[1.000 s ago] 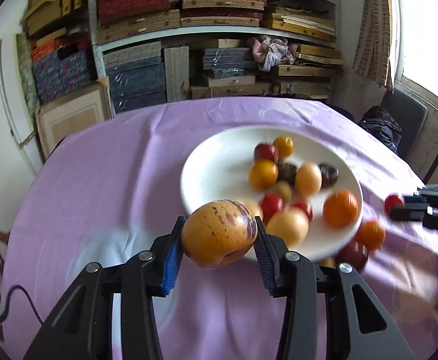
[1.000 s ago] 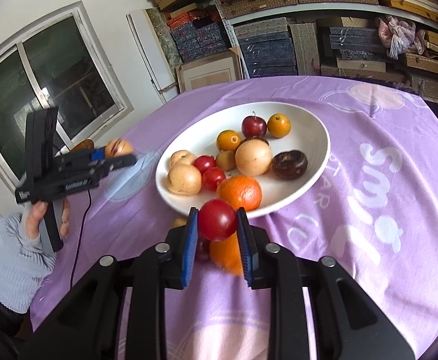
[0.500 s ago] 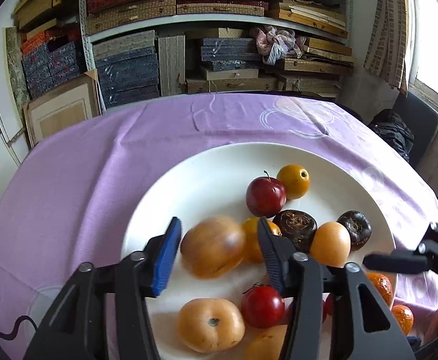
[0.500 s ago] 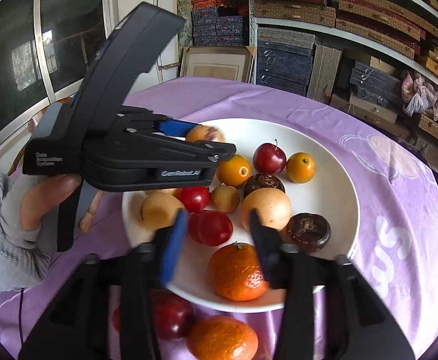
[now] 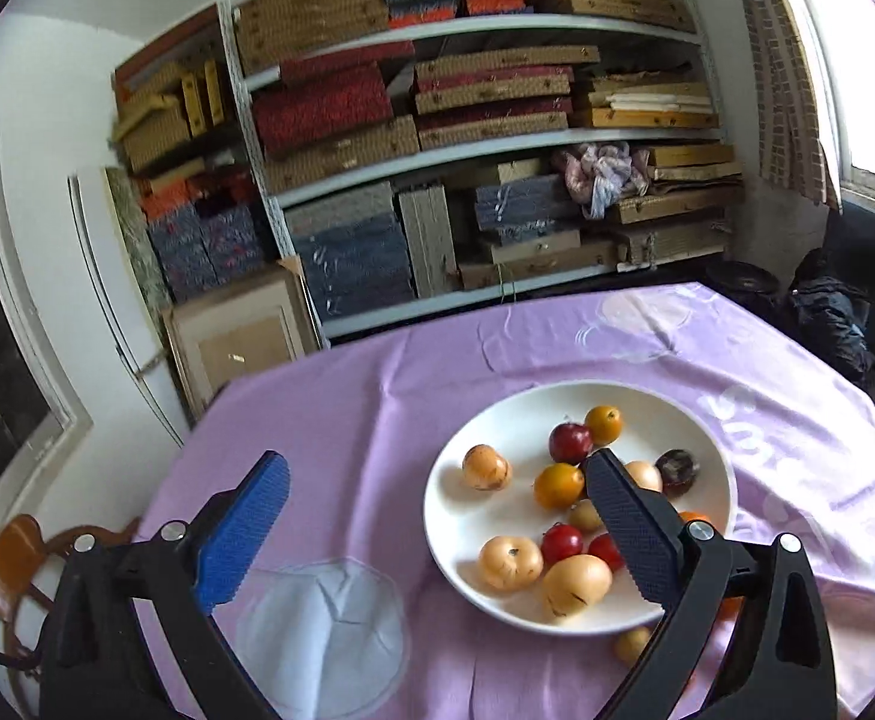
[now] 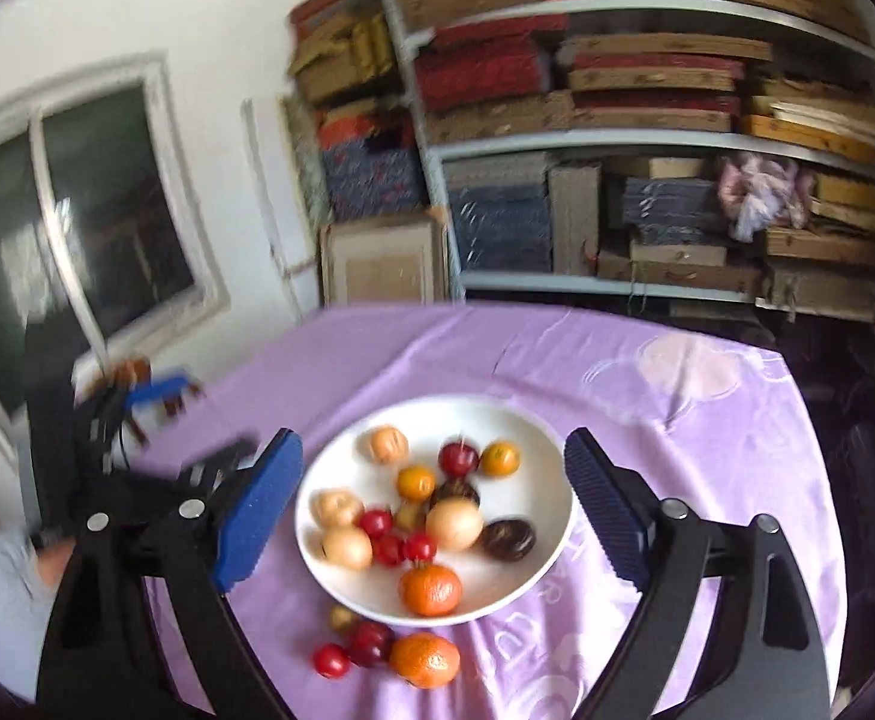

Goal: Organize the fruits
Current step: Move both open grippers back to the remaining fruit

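A white plate on the purple tablecloth holds several fruits: tan round ones, small red ones, oranges and dark ones. My left gripper is open and empty, raised above the plate's left edge. My right gripper is open and empty, raised over the plate. An orange, a dark red fruit, a small red fruit and a small tan fruit lie on the cloth by the plate's near edge.
The purple tablecloth covers a round table. Shelves of stacked boxes stand behind it. A wooden chair is at the left. A window is on the left wall. The left gripper shows blurred in the right wrist view.
Both grippers let go of their fruits onto the plate, the left a tan fruit, the right a red one. Both opened wide and pulled up and back from the plate.
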Tool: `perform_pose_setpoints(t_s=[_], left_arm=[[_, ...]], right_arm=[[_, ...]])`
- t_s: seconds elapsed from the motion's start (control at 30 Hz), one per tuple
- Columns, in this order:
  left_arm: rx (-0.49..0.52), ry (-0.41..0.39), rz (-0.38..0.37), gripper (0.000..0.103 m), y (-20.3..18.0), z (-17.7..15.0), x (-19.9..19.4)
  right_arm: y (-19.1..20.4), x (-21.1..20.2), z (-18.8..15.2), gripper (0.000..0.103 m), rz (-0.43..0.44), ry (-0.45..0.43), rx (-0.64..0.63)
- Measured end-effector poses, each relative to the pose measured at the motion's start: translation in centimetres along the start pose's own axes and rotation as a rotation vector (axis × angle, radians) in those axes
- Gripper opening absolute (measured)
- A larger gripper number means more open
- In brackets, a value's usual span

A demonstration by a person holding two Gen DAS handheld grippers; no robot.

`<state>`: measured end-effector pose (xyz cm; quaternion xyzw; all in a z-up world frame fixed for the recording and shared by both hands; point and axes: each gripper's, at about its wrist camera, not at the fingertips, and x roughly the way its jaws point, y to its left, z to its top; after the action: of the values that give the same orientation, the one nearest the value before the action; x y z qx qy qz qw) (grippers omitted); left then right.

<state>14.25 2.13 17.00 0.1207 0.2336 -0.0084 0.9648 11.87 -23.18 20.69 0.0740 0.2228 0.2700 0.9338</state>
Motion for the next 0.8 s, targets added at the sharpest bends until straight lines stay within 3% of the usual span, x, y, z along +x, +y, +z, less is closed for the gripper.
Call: perform_pose_setpoints(t_s=[0.1,0.2,0.3,0.43,0.53,0.63,0.8], left_arm=[[-0.007,-0.028,-0.037,0.1,-0.3,0.3,-4.3],[-0.014,0.022,-0.122,0.1,-1.7,-2.7,-5.4],[0.023,0.104,-0.154,0.1,-4.8,-8.1,-3.6],[0.125,0.158,-0.123,0.1,-8.6,-13.1,-0.9],[0.134,0.191,-0.176,0.1,-9.9,-14.3,0.3],[0.122,0.222,-0.238,0.1,-10.3,-14.9,1.2],[0.001,0.307,-0.332,0.1,-9.5,-15.0,3.4]], right_arm=[[-0.3,-4.4,0.3,0.099,-0.006,-0.074,-0.002],[-0.7,-5.7,-4.6,0.099,0.016,-0.056,-0.012],[-1.8,-4.3,-10.4,0.099,0.025,-0.009,0.028],[-3.7,-1.2,-14.2,0.099,0.079,0.039,0.156],[-5.3,-0.2,-15.9,0.099,0.111,0.041,0.252],[-6.0,0.0,-16.7,0.099,0.065,0.059,0.236],[-5.8,0.8,-17.0,0.099,0.062,0.1,0.239]])
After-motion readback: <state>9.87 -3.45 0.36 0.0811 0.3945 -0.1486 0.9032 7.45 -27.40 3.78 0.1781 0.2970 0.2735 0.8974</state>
